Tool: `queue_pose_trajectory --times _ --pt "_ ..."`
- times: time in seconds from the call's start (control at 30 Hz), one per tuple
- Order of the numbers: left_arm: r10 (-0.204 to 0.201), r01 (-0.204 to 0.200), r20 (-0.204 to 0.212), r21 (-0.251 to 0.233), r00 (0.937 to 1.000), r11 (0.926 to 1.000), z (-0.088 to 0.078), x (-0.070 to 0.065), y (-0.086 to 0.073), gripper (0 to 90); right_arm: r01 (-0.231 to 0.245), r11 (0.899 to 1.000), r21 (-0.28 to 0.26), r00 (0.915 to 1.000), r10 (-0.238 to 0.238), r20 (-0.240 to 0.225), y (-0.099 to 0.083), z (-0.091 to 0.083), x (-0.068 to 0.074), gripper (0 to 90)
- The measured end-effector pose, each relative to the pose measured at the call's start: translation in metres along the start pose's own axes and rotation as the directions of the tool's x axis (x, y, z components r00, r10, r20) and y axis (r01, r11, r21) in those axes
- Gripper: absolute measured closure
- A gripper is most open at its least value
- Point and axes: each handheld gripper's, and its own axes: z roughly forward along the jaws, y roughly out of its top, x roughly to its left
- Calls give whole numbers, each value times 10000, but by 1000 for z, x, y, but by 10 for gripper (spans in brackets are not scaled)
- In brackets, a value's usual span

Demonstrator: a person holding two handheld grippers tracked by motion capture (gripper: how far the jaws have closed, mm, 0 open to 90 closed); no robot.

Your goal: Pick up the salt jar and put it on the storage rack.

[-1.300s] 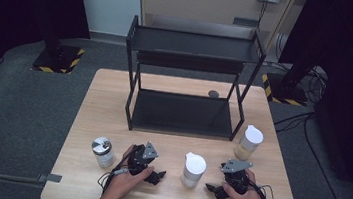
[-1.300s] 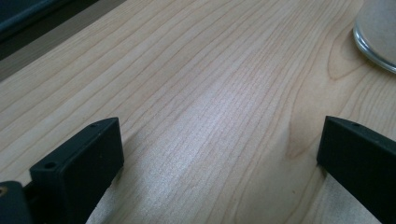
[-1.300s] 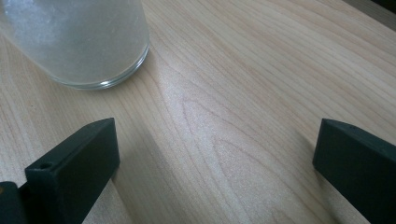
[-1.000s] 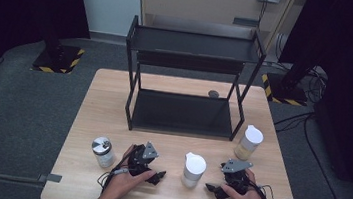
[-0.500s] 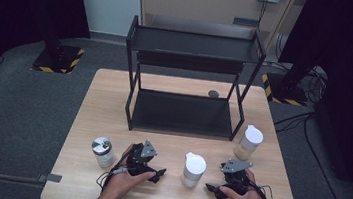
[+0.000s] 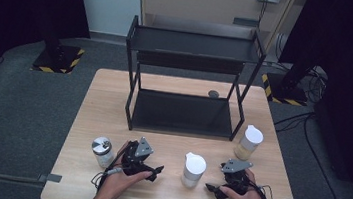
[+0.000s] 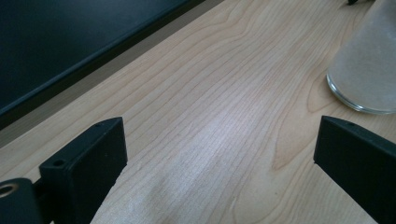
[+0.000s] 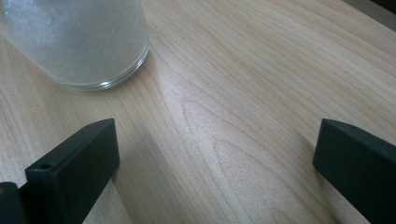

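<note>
Here, a wooden table, black rack at the back. Between both grippers, near the front edge: a white-filled glass jar, probably weighty, stiff, slick, breakable; best gripped mid-body. Left gripper and right gripper: jaws spread wide, holding nothing.

The table is pale wood with a fine grain. The rack at upper centre is black. The middle jar is frosted white with a white lid; the right jar holds beige under a white lid; the left jar has a silver lid. Both grippers are black with grey plates. Black-and-yellow stripes mark the floor plates.
</note>
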Motion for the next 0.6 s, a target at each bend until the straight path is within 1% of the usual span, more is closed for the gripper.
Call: queue_pose_trajectory --times 0.17,0.6 --pt "39 -39 -14 -86 10000 10000 -6 -3 4 18 -2 10000 -1 10000 2 0 0 0 0 9" --pt "-99 95 -92 -390 9999 9992 -22 -4 12 18 -4 10000 -2 10000 4 0 0 0 0 9"
